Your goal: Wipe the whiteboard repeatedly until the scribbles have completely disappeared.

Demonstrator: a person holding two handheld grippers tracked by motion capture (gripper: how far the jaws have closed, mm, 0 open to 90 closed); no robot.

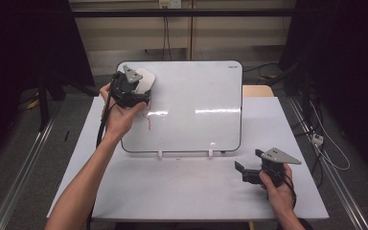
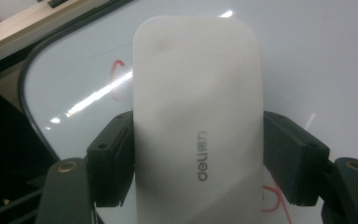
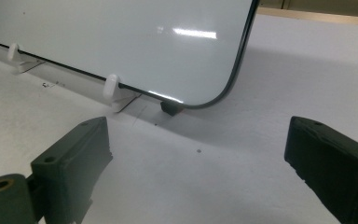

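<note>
A whiteboard (image 1: pixel 191 110) with a dark rim leans on the white table (image 1: pixel 196 191). At its upper left corner my left gripper (image 1: pixel 133 91) is shut on a white eraser (image 2: pixel 198 116) marked "deli", both pads (image 2: pixel 114 158) pressing its sides, its face against the board. Red marker strokes (image 2: pixel 116 79) show on the whiteboard (image 2: pixel 317 56) beside the eraser, and more red (image 1: pixel 148 122) below the hand. My right gripper (image 1: pixel 247 171) rests near the table's front right, open, with nothing between its pads (image 3: pixel 74 154); before it is the whiteboard's lower corner (image 3: pixel 200 100).
White clips (image 3: pixel 113 86) hold the board's bottom edge, and a small black foot (image 3: pixel 170 107) sits at its corner. Metal rails (image 1: pixel 24 158) run along both sides of the table. Cables (image 1: pixel 335 158) lie on the floor at the right. Dark curtains flank the scene.
</note>
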